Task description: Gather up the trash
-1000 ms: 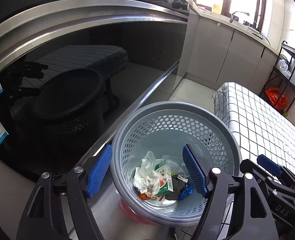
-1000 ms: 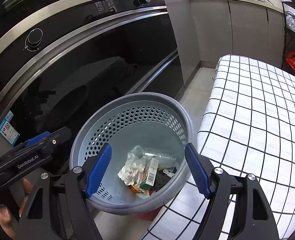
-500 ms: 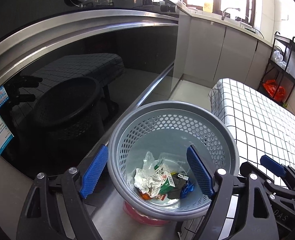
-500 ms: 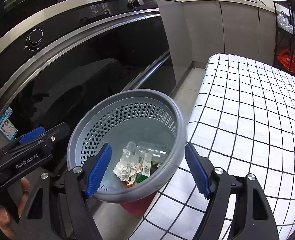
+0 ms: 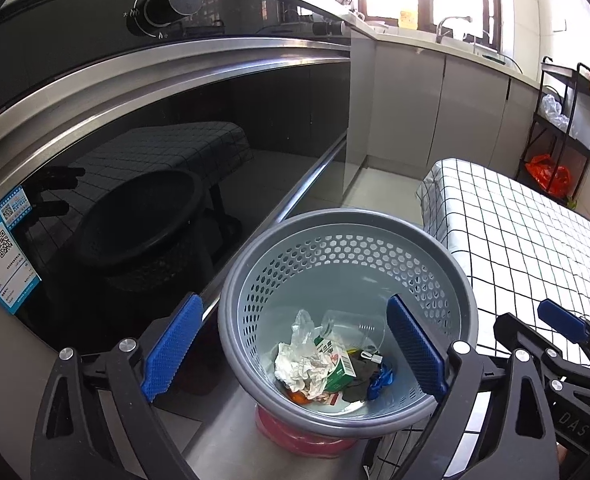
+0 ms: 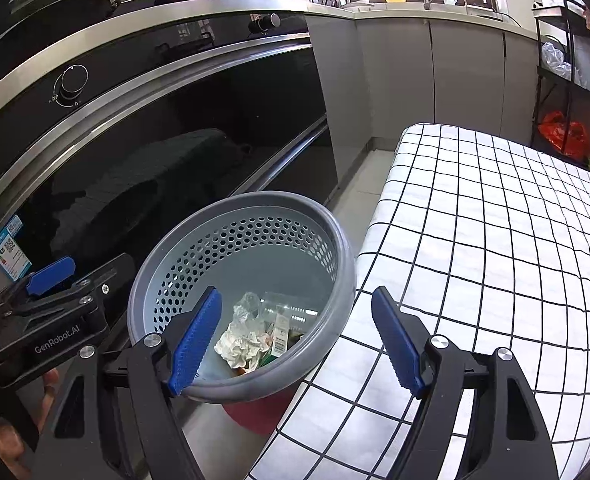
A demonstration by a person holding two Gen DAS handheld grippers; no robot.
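**Bin loaded, both grippers empty over it**

Oven point(image 5: 143, 152) glass front fills the left of both views. Table point(image 6: 495, 248) with checked cloth sits right, and nothing shows on the part in view. Bin point(image 5: 347, 224) stands upright on the floor between them, mouth up, rim just beside the table edge; a red base shows under it.

Left gripper point(image 5: 295, 348) has just been opening, jaws now wide, nothing between the pads. They straddle the bin's near rim in view but don't press on it. Right gripper point(image 6: 295, 340) has jaws apart and empty, hanging over the near rim and table edge.

Trash is in the bin bottom: clear cup point(image 5: 355, 330) on its side, long axis roughly level, mouth direction unclear. Crumpled paper point(image 5: 301, 368) has no axis to speak of. Green carton point(image 5: 335, 364) is tilted, long axis running from the far wall down toward the near rim, top end away from the camera. Some dark and blue scraps lie beside it, too small to name.

My read: drop is done, so the step is retreat and look for more.
- Lift clear of the rim before swinging, since a clipped rim could tip the bin.
- Keep jaws wide for the next pick.
- Scan the table and floor; can't tell from here if any trash is left.
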